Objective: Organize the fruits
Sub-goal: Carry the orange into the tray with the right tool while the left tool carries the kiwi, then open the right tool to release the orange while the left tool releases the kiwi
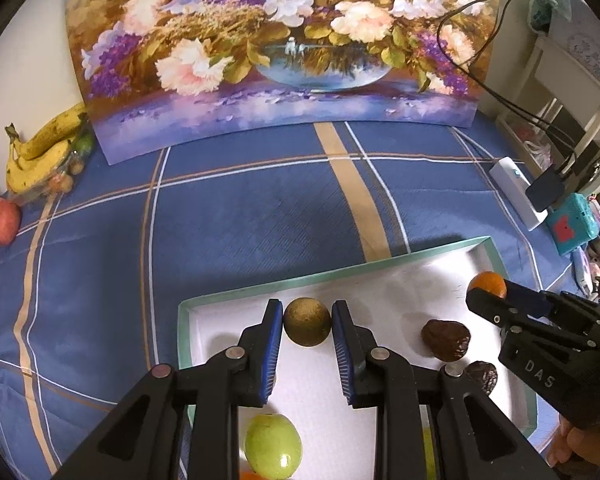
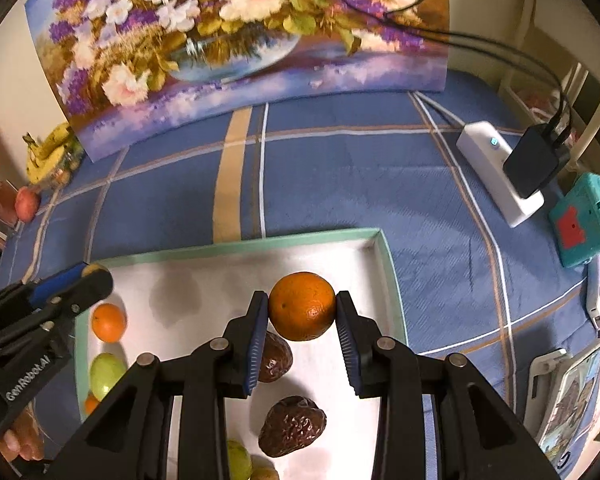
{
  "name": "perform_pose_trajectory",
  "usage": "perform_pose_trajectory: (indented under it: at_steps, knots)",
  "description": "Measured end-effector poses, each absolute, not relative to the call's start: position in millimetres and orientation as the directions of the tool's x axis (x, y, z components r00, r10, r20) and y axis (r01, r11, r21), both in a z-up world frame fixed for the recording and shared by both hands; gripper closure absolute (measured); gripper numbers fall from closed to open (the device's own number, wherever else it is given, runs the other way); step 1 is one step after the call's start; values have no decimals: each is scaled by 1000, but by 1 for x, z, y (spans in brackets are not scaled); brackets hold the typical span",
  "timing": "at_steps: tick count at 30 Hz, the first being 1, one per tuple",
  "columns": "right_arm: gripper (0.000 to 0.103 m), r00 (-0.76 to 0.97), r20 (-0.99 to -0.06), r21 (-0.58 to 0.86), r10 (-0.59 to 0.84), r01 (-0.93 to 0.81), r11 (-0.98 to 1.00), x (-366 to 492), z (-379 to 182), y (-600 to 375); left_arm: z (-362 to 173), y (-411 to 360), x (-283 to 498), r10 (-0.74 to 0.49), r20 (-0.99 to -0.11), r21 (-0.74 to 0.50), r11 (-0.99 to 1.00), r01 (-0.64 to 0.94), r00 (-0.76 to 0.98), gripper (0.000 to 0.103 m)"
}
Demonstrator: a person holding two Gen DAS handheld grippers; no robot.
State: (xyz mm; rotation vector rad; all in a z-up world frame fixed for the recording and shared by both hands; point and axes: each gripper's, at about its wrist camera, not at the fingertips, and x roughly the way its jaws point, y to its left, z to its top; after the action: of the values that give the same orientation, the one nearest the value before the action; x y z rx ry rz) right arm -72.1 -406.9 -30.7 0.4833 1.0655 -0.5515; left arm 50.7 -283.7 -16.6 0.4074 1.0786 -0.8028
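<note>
Tray, green-rimmed: left gripper clasps brown fruit near far rim; right gripper clasps orange beside right rim.

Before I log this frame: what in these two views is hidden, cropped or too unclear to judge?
- Left wrist view: whether the left gripper touches the brown round fruit; thin gaps seem to show.
- Left wrist view: the orange is half hidden behind the right gripper.
- Right wrist view: the green fruit is cropped by the bottom edge.
- Both views: small fruits under the bananas are too small to identify.
</note>
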Motion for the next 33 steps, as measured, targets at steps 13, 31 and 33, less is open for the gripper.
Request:
perform_pose_trajectory:
  at_steps: [13, 31, 33]
  knots:
    - [67, 311, -939, 95, -149, 649, 755, -67, -62, -411, -38, -287, 51, -330, -918, -58, 663, 747, 221, 76]
    - [67, 319, -937, 108, -141, 649, 753, -68, -63, -413, -55, -288, 46, -288, -936, -45, 664, 746, 201, 76]
    - [67, 316, -938, 103, -143, 648, 755, -68, -63, -413, -55, -288, 47, -289, -937, -48, 667, 744, 198, 75]
